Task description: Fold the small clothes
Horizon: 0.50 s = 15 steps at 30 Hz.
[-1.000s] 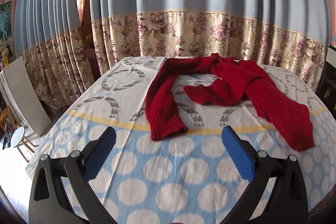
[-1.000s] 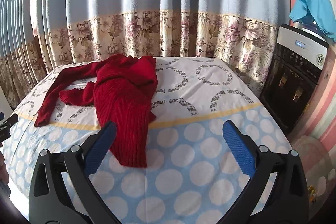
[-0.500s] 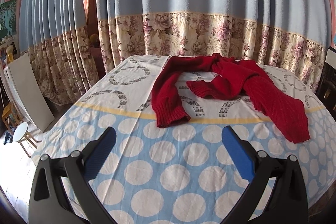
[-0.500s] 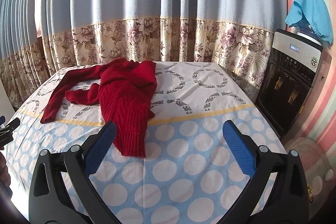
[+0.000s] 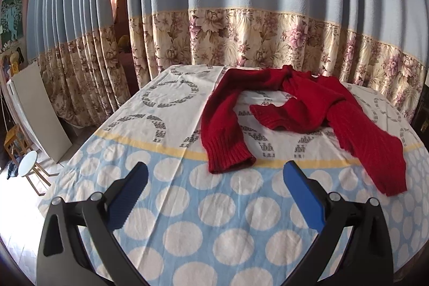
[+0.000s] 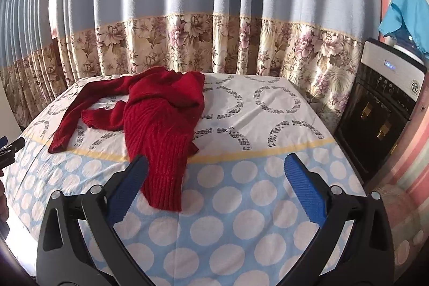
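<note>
A red knitted sweater (image 5: pixel 308 103) lies crumpled on the table (image 5: pixel 214 205), which has a blue-and-white dotted cloth. One sleeve runs toward me with its cuff (image 5: pixel 230 154) just beyond my left gripper (image 5: pixel 214 181), which is open and empty above the cloth. In the right wrist view the sweater (image 6: pixel 161 119) lies left of centre, its ribbed hem end (image 6: pixel 163 195) close to the left finger of my right gripper (image 6: pixel 215 173), which is open and empty. The tip of the left gripper shows at the far left edge (image 6: pixel 10 149).
Blue curtains with a floral band (image 5: pixel 241 39) hang right behind the table. A water dispenser (image 6: pixel 380 109) with a blue cloth on top stands at the right. A white board (image 5: pixel 40 109) and a small stool (image 5: pixel 29 165) stand on the floor at the left.
Both grippers drew back from the table half a second ago and have now come forward and lower again toward the sweater. The sweater has not moved. Both stay open.
</note>
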Each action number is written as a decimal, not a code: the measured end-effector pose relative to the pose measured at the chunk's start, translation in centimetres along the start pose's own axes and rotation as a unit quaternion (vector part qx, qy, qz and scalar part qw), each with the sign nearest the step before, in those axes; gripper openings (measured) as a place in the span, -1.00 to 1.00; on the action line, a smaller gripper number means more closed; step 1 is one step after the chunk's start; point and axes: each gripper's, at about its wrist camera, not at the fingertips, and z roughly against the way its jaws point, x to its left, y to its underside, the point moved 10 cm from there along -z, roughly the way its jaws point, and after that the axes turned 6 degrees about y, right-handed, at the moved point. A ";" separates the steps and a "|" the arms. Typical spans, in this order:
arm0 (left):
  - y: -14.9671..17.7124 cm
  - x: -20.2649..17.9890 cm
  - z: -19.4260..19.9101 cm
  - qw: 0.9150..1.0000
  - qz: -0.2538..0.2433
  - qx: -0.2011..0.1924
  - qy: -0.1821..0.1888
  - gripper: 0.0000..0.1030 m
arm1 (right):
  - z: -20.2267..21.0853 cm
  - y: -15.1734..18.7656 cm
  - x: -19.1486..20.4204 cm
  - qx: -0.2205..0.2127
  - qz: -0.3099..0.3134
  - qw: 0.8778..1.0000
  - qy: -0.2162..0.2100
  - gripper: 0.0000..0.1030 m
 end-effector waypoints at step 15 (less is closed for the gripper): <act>-3.4 0.9 -4.6 1.000 -0.006 0.005 -0.008 0.96 | -5.5 -2.6 1.3 0.007 -0.015 1.000 0.001 0.94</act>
